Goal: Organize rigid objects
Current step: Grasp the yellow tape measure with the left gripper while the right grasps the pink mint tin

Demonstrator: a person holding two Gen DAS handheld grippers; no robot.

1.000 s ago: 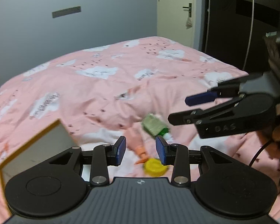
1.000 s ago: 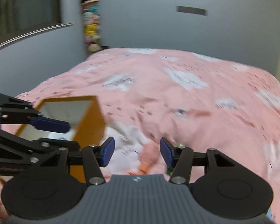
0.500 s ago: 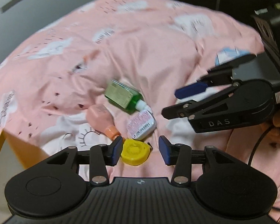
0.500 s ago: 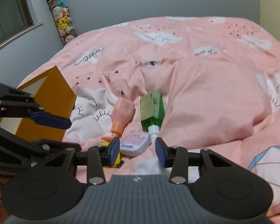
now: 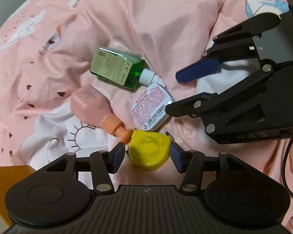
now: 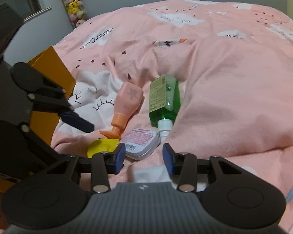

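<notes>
Your pink duvet (image 5: 166, 19) carries everything; the orange box (image 6: 54, 68) is half hidden behind your left gripper (image 5: 147, 153), jaws just widening around the yellow tape measure (image 5: 148, 150), untouched. Your right gripper (image 6: 143, 157) stands spread, empty.

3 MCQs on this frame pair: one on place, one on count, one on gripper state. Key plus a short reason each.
1. What lies between the left gripper's open jaws?
A. green bottle
B. yellow tape measure
C. white tin

2. How many loose items lie clustered on the pink duvet?
A. two
B. four
C. six

3. The right gripper is:
A. clamped on the green bottle
B. open, holding nothing
C. clamped on the orange box

Key:
1 B: the yellow tape measure sits between the pads, untouched; those jaws have just been opening.
2 B: tape measure, pink bottle, green bottle, white tin.
3 B: pads apart with only duvet between, the tin just ahead.
</notes>
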